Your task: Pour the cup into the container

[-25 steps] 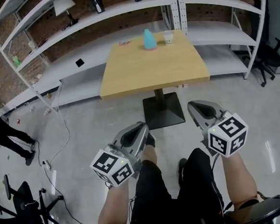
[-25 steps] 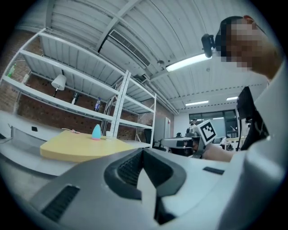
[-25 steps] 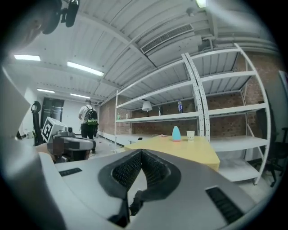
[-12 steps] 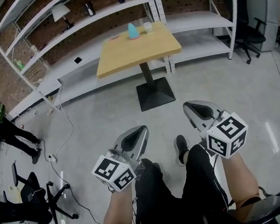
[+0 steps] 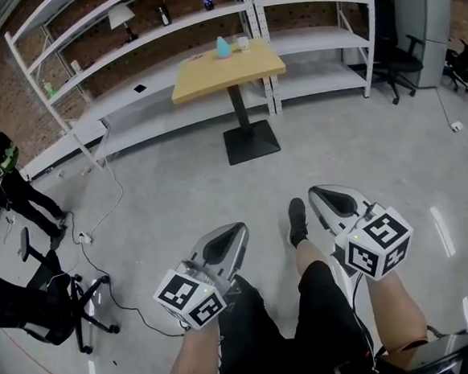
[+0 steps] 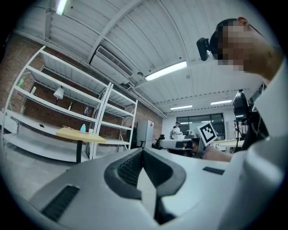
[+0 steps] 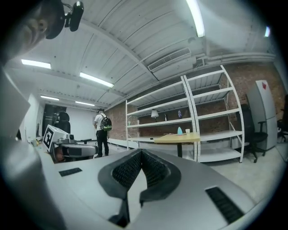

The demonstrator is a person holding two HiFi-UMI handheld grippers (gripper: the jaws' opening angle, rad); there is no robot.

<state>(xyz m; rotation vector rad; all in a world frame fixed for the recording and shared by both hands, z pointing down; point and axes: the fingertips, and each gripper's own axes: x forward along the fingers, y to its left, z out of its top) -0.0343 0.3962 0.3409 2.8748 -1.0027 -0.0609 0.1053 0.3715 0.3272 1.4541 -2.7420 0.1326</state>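
Both the left gripper [image 5: 234,230] and right gripper [image 5: 321,193] sit low in the frame with fingers closed on nothing, so we should first walk up to the counter [image 5: 226,68] at upper centre, where the cup [image 5: 243,43] stands just right of the teal container [image 5: 222,47], before opening.

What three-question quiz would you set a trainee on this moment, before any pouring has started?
1. True or false: the cup stands on the table.
2. Pick one. The right gripper has its jaws: A) wide open; B) shut on nothing; C) shut on the cup.
3. In the head view, what stands just left of the cup?

Key: 1 true; 2 B; 3 the blue container.
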